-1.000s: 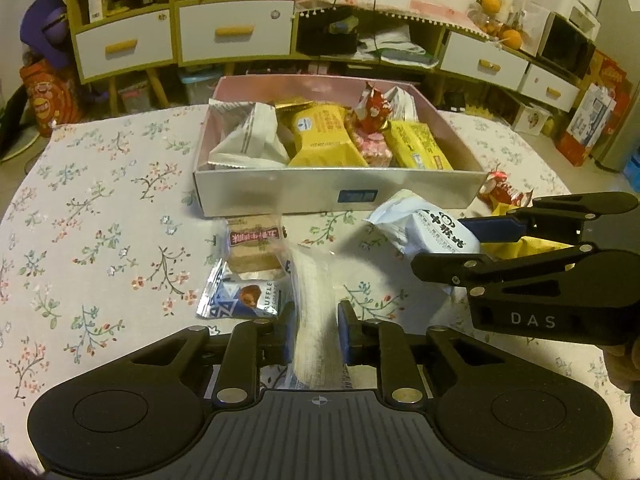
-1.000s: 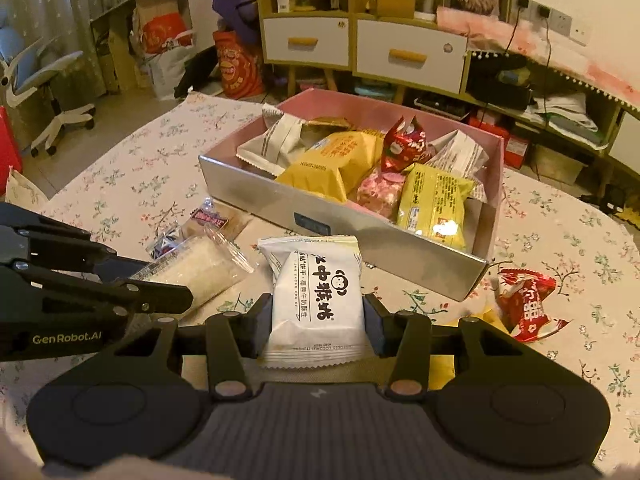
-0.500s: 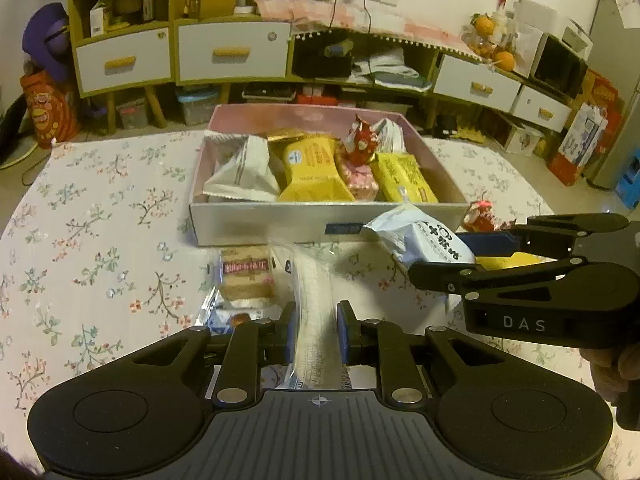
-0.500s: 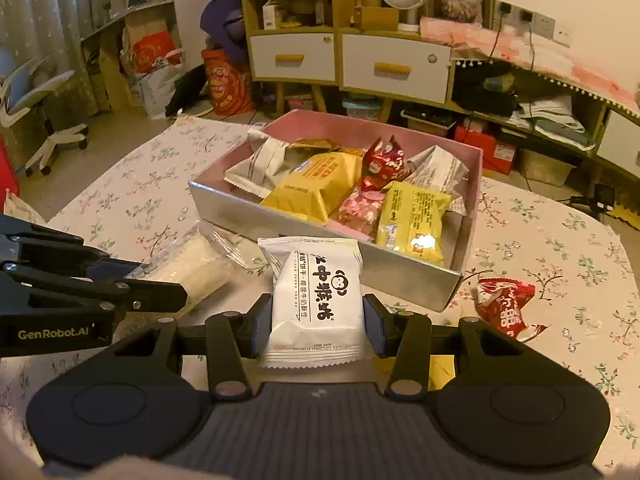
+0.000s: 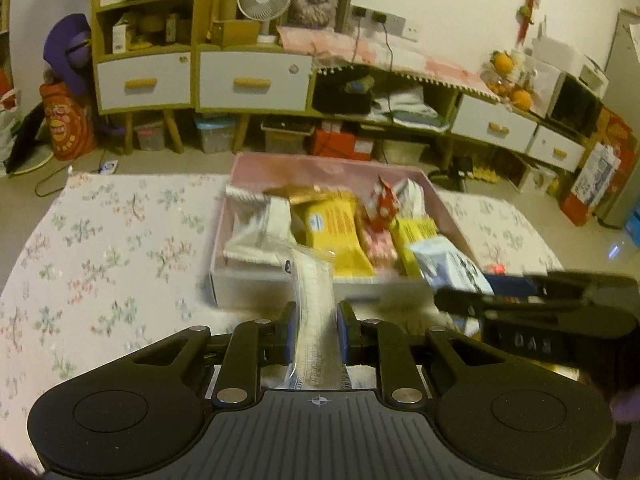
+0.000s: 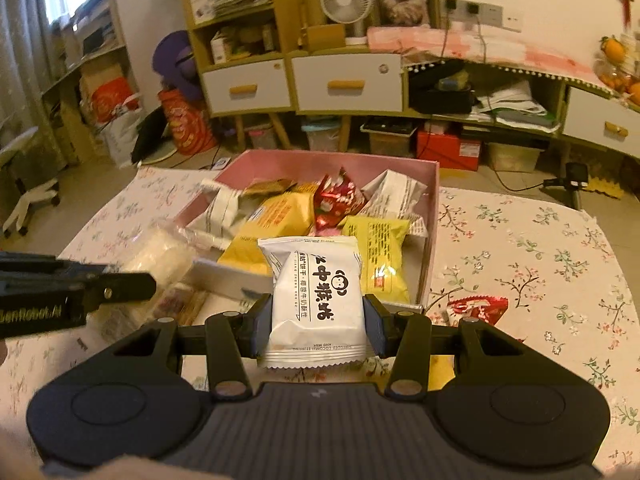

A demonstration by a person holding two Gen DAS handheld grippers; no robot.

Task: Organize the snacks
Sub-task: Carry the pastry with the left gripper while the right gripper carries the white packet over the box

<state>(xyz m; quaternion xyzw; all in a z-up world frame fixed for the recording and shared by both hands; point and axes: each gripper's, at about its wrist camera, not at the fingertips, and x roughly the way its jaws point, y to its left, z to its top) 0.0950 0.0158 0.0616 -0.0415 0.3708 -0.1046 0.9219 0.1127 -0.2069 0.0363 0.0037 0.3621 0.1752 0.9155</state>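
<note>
A table under a floral cloth carries a pink box of snacks and, just beside it, a red wrapper lying loose.

A floral cloth with a matt, printed weave covers the table. At centre frame sits a box of smooth card, pink inside, pale and faintly shiny outside. The left gripper is matt black plastic with bright metal rivets, as is the right gripper. Between the left one's blue pads is a clear, crinkled plastic wrapper. The right one pinches a white pouch, smooth satin film with a crimped edge. In the box, a yellow packet shines glossy. Along the top, wooden cabinets have smooth white drawer fronts.
</note>
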